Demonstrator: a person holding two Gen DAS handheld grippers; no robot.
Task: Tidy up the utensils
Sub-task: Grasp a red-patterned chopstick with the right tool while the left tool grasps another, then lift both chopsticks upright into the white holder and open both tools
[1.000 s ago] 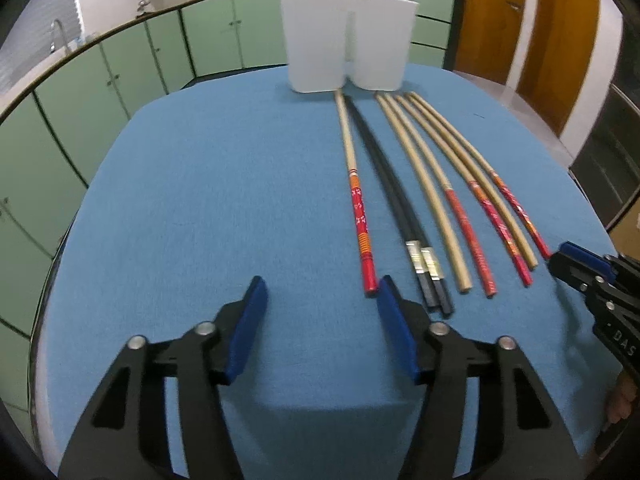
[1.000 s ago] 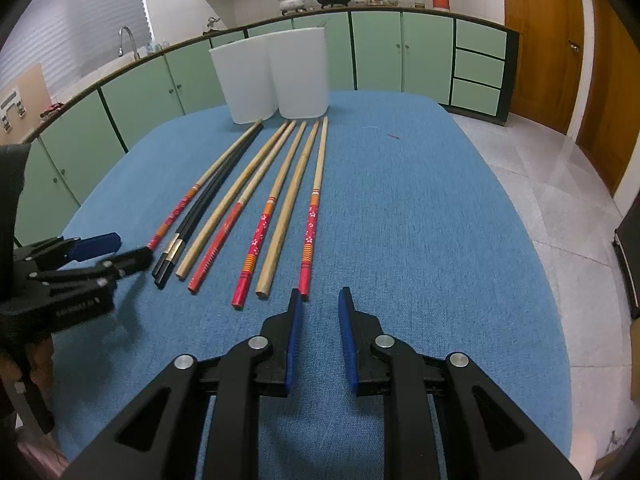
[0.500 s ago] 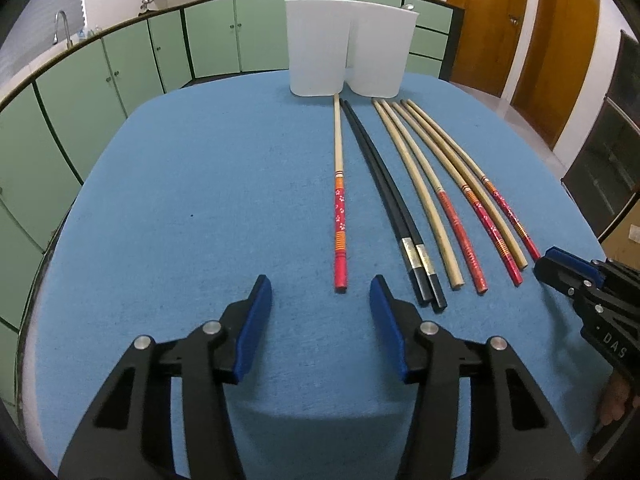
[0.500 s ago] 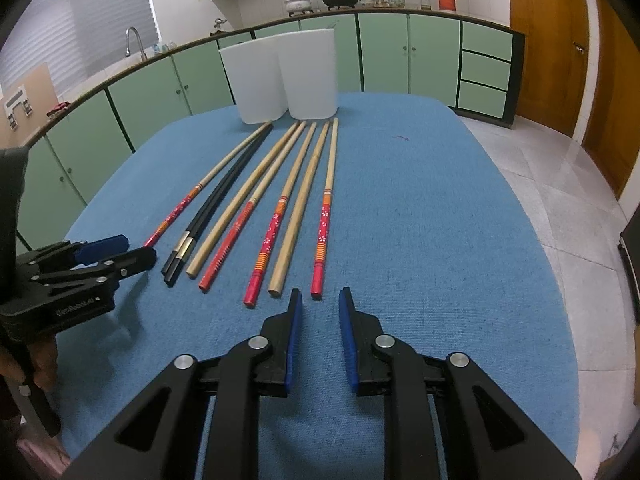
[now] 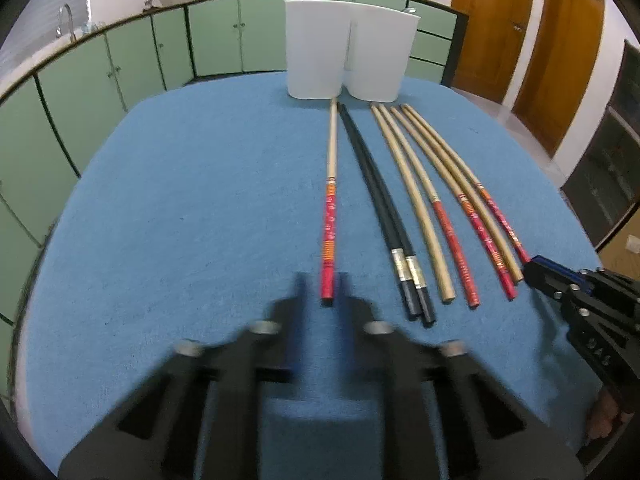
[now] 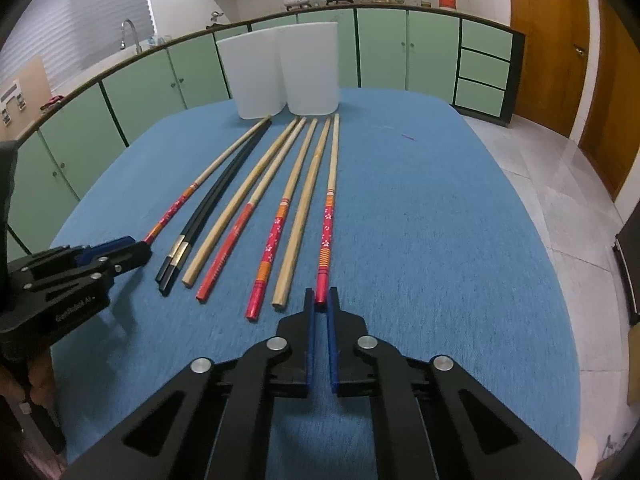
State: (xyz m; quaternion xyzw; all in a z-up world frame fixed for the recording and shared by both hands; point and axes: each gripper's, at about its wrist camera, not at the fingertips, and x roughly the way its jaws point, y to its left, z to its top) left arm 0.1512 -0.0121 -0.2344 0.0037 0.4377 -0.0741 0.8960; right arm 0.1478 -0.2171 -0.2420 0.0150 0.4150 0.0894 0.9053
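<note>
Several chopsticks lie side by side on the blue table (image 5: 180, 200), tips toward two white holders (image 5: 316, 48) (image 6: 308, 68). My left gripper (image 5: 322, 284), blurred by motion, has its jaws narrowed around the near end of the leftmost red-handled chopstick (image 5: 328, 232). A black pair (image 5: 384, 216) lies just right of it. My right gripper (image 6: 320, 300) has its jaws nearly closed on either side of the near end of the rightmost red-handled chopstick (image 6: 326, 236). Each gripper also shows in the other's view: the right one (image 5: 536, 272), the left one (image 6: 136, 246).
Plain bamboo and red-ended chopsticks (image 6: 224, 224) fill the middle of the row. Green kitchen cabinets (image 6: 432, 52) run behind the table. Wooden doors (image 5: 560, 44) stand at the right. The table's right edge (image 6: 560, 280) drops to a tiled floor.
My left gripper has moved forward and narrowed its jaws around the leftmost chopstick's end. My right gripper has moved forward until the rightmost chopstick's end sits between its jaws.
</note>
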